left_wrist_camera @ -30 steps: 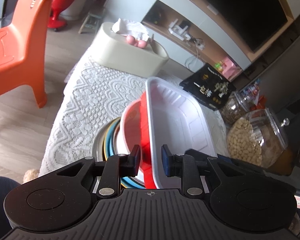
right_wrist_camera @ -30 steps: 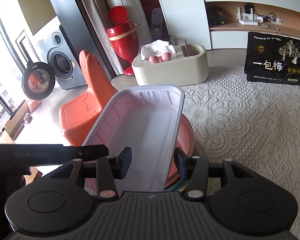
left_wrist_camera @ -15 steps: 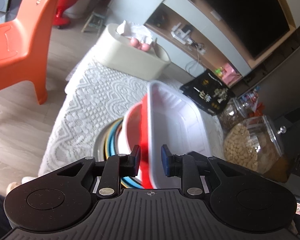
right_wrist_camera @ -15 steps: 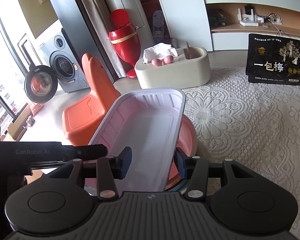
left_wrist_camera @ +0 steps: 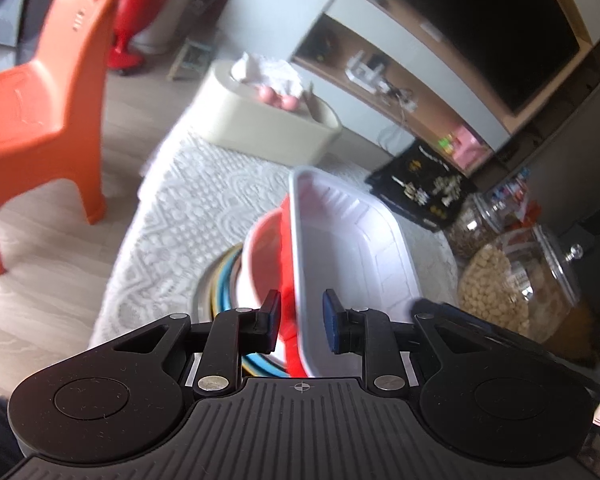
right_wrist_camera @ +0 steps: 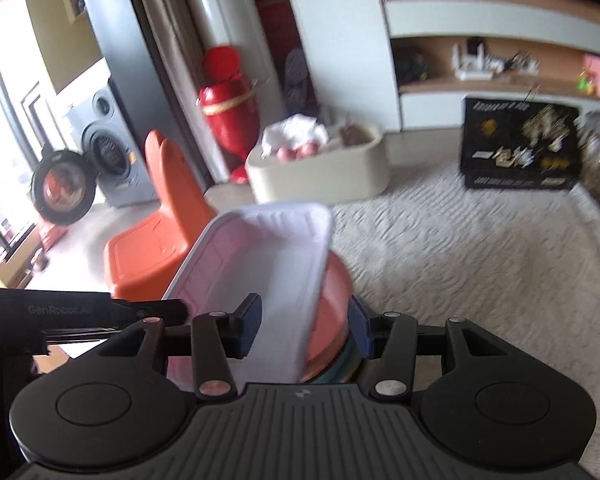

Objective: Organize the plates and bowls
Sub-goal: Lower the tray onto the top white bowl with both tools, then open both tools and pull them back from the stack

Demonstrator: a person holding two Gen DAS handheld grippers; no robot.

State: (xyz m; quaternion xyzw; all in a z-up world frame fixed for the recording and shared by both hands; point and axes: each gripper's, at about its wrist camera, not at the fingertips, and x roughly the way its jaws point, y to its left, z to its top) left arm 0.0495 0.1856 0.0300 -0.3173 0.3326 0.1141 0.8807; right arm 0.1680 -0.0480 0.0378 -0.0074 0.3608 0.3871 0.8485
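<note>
A white rectangular tray (left_wrist_camera: 352,248) is being straddled at its near rim by the left hand-held gripper (left_wrist_camera: 300,322), though whether the pads are pressing on it cannot be told. The tray's opposite side is being spanned by the right hand-held gripper (right_wrist_camera: 305,326), its jaws apparently standing clear of the walls. The tray is being kept tilted over a red bowl (left_wrist_camera: 268,256) atop stacked plates (left_wrist_camera: 224,280) on the lace-covered bench (right_wrist_camera: 460,248), with a beige tissue box (left_wrist_camera: 268,128) beyond.

White tray (left_wrist_camera: 364,248) tilted — atop stacked bowls (left_wrist_camera: 260,256)
</note>
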